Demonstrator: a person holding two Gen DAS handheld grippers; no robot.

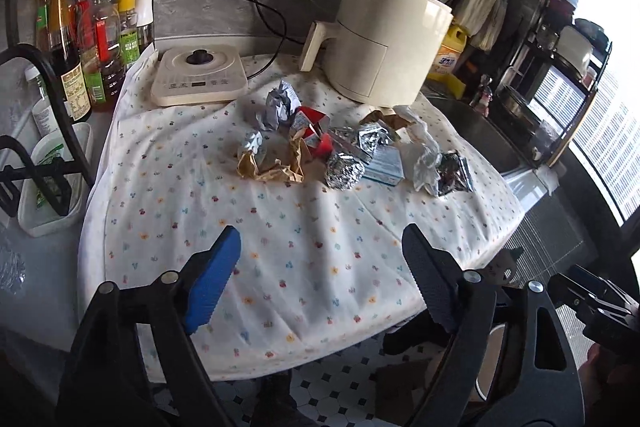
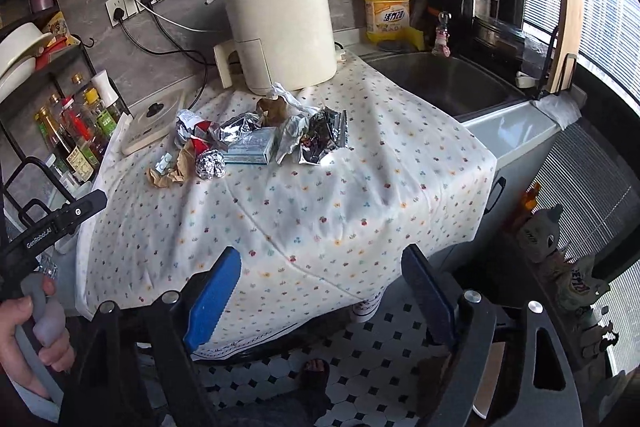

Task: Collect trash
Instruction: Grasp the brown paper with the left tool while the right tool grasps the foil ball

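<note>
1. Left gripper (image 1: 316,279) and right gripper (image 2: 320,291): fingers spread, nothing between them, both over the tabletop's (image 1: 304,239) near edge.
2. The trash (image 1: 348,147) lies ahead of both, well apart from the fingers, mid-tabletop in front of the fryer (image 1: 384,43).
3. The pile runs left to right: brown paper (image 1: 268,163) sits toward the left gripper, the dark wrapper (image 2: 324,139) toward the right gripper; neither looks clearly nearer.

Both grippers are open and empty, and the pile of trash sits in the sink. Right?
Not quite. The trash lies on the patterned cloth beside the sink, as the right wrist view shows. Left gripper and right gripper are open and empty.
</note>
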